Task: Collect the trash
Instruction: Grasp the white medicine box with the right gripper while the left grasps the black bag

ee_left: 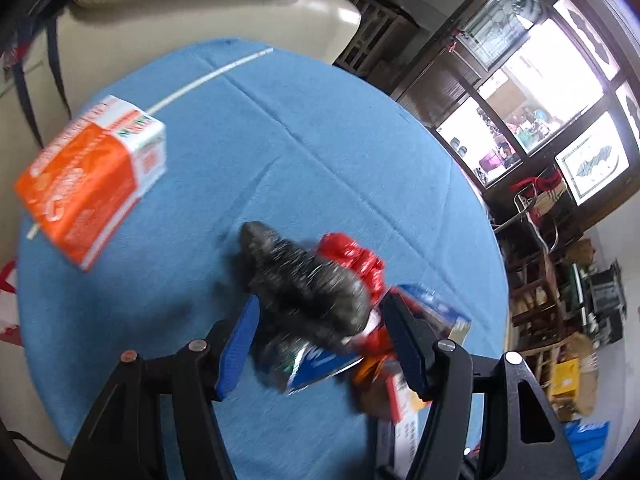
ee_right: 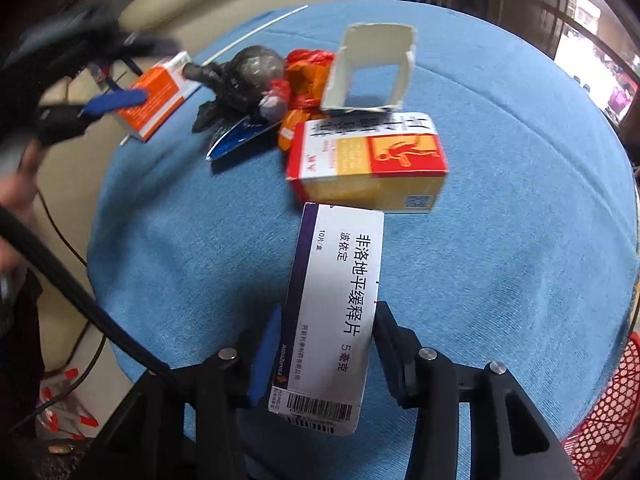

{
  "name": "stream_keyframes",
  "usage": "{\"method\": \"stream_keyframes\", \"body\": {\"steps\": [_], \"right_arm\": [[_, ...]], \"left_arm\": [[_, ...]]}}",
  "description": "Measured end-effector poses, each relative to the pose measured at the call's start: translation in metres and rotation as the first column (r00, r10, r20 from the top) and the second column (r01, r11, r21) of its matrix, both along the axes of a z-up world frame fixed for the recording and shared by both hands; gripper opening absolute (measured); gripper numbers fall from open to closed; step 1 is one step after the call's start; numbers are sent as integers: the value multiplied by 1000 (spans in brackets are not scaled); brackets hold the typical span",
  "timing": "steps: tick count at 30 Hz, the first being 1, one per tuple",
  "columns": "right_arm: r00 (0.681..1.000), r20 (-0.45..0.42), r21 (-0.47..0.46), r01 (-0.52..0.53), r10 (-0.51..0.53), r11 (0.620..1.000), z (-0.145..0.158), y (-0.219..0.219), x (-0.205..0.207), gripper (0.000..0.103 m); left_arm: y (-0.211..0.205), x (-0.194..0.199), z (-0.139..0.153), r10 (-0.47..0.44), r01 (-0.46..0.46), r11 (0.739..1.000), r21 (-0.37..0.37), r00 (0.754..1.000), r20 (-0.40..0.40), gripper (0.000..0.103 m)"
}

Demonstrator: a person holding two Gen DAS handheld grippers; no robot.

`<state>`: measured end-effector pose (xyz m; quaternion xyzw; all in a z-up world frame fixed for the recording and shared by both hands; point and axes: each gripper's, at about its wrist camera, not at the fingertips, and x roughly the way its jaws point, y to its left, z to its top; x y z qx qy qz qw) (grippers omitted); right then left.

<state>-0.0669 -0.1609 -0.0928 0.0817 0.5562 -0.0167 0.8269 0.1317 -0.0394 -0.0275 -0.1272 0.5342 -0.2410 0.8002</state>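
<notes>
Right tongs (ee_right: 326, 344) clench a white medicine box (ee_right: 334, 316) just below the red-and-yellow box (ee_right: 366, 160); left tongs (ee_left: 320, 332) hang released over a black bag (ee_left: 304, 284) on the blue table (ee_left: 320, 140).

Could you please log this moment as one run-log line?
left gripper: open over black bag | right gripper: shut on white box | table: trash remains

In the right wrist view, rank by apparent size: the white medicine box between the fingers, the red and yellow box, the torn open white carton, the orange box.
1. White medicine box, though it is nearest the camera.
2. Red and yellow box.
3. Torn open white carton.
4. Orange box, farthest and partly hidden.
</notes>
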Motion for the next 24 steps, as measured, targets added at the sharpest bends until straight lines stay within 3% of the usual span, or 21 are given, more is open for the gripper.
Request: {"method": "stream_keyframes", "body": {"steps": [5,10,19,21,24], "right_arm": [[999,35,-7,18,-18,1000,10,-16,-15,49],[997,50,18,64,-65,998,13,-38,-28,49],[984,109,51,139,-144,989,21,-61,-47,49],[979,123,57,154,-160,986,26,-69,-53,49],[973,138,69,177,-186,982,29,-77,-59,49]], "left_arm": [[-26,31,-22,59,-55,998,40,992,-109,66],[-36,34,-34,70,-65,997,40,984,-166,64],[-25,13,-36,51,-45,998,53,991,-121,36],[-24,7,-32,37,-32,998,53,995,-97,20],[-19,-3,-28,22,-18,998,54,997,-73,16]]}}
